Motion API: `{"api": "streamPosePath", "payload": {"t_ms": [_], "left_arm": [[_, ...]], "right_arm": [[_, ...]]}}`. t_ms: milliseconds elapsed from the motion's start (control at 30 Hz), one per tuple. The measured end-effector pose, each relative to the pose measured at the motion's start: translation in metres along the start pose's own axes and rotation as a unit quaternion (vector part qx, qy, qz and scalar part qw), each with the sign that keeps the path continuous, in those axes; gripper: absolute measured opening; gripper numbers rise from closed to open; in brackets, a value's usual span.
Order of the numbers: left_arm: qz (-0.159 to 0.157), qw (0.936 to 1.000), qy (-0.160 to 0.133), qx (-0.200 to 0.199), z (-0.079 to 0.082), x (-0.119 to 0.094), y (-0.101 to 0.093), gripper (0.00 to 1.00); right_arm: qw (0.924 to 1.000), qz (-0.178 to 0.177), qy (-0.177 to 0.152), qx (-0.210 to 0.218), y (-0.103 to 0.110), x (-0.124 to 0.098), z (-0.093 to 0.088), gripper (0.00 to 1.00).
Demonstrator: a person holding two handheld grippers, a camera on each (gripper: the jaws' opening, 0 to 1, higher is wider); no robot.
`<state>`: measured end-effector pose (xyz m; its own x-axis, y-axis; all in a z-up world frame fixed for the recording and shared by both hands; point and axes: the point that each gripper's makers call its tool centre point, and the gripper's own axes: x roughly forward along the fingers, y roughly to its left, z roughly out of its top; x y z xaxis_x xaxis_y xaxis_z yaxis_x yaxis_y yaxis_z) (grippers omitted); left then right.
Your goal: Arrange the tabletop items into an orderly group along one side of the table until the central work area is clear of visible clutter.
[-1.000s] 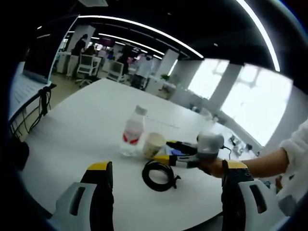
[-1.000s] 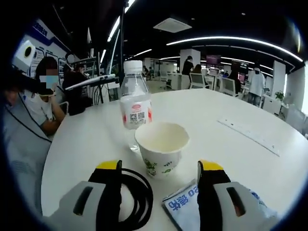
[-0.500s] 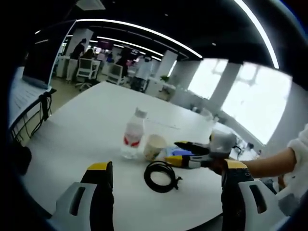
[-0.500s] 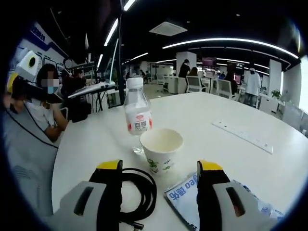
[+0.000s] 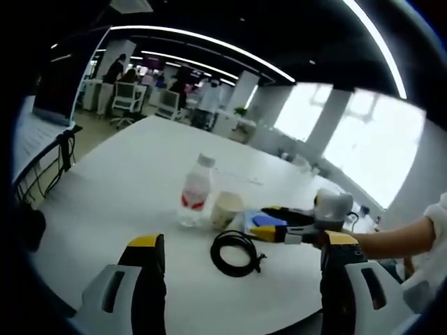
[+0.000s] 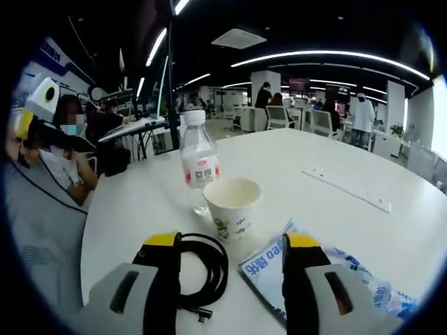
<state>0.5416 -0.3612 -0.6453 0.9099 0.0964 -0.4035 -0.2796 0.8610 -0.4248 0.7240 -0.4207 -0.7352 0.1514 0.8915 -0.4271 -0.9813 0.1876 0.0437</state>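
Note:
A clear water bottle [image 5: 194, 199] with a red label stands on the round white table [image 5: 126, 174]. A paper cup [image 5: 225, 209] stands right beside it, a coiled black cable [image 5: 236, 252] lies in front, and a blue snack packet [image 5: 264, 221] lies to the right. My left gripper [image 5: 242, 241] hangs open, short of the cable. My right gripper [image 5: 283, 225] reaches in from the right, open, with its jaws at the packet. In the right gripper view the bottle [image 6: 199, 164] and cup [image 6: 232, 202] stand ahead. The cable [image 6: 206, 269] and packet [image 6: 335, 269] flank my open right gripper [image 6: 232, 241].
A long pale strip [image 6: 346, 188] lies flat on the far part of the table. A seated person [image 6: 66, 146] is beyond the table's left edge, near my left gripper [image 6: 38, 105]. Office chairs and desks [image 5: 140, 98] stand far behind.
My right gripper has drawn back from the cup, which looks smaller and farther in its view. In the left gripper view it has slid to the right. The items have stayed put.

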Motion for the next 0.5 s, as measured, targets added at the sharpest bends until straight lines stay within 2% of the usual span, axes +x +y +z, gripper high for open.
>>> {"api": "streamPosePath", "payload": {"t_ms": [67, 100, 300, 500], "left_arm": [[0.002, 0.9993, 0.03, 0.022, -0.008, 0.003, 0.003, 0.87], [0.005, 0.999, 0.036, 0.028, -0.008, 0.005, 0.004, 0.87], [0.015, 0.9979, 0.046, 0.044, 0.003, 0.025, 0.013, 0.85], [0.022, 0.9955, 0.077, 0.05, -0.01, 0.047, 0.017, 0.8]], "right_arm": [[1.0, -0.003, 0.006, 0.004, 0.001, -0.001, -0.004, 0.55], [0.9999, -0.002, 0.009, 0.005, 0.003, -0.003, -0.006, 0.54], [0.9994, -0.004, 0.023, 0.027, 0.005, -0.01, -0.017, 0.51], [0.9975, -0.012, 0.044, 0.055, 0.008, -0.015, -0.031, 0.49]]}}
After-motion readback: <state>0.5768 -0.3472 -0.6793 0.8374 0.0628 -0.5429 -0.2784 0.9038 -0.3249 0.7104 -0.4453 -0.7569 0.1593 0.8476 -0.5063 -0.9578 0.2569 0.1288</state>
